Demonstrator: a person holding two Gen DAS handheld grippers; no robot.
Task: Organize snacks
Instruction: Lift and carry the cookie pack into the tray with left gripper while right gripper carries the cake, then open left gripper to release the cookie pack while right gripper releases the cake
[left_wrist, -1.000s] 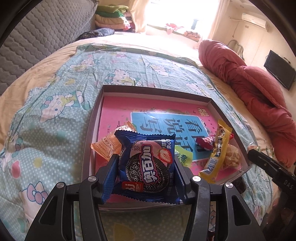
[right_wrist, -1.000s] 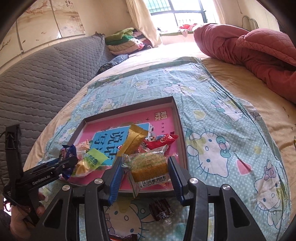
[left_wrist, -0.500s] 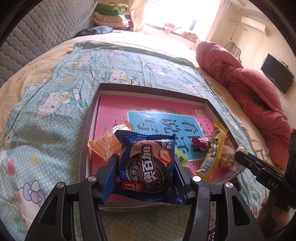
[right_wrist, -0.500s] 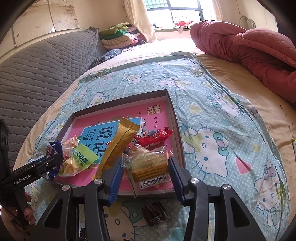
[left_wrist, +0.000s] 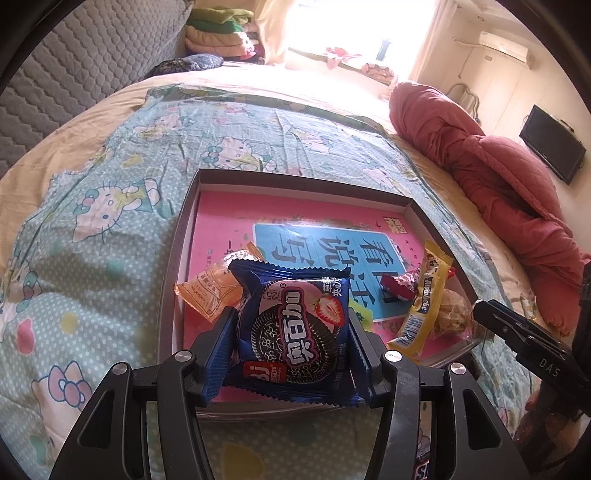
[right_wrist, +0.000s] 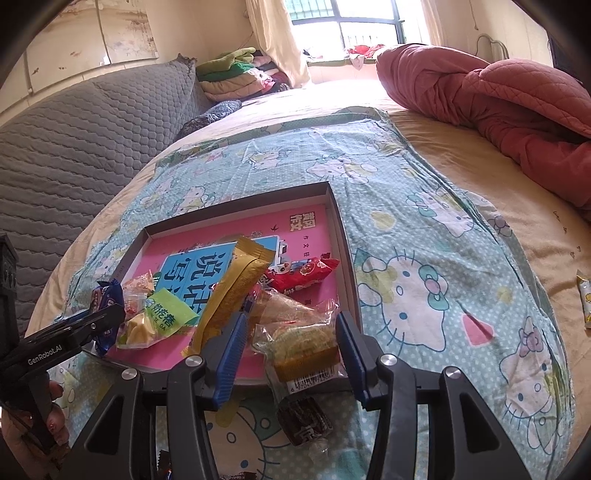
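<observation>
Two grippers: left gripper (left_wrist: 291, 332) pinches the blue cookie packet (left_wrist: 295, 328) at the tray's (left_wrist: 177, 258) 6 o'clock edge; right gripper (right_wrist: 291, 343) stands spread around the clear-wrapped cake (right_wrist: 299, 339). Light, crinkly, crushable—squeeze wrapper edges gently.

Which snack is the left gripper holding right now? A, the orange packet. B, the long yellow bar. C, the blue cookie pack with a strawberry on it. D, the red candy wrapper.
C: in the left wrist view the left gripper has its jaws pressed against both sides of the blue cookie pack, over the near edge of the tray.
</observation>
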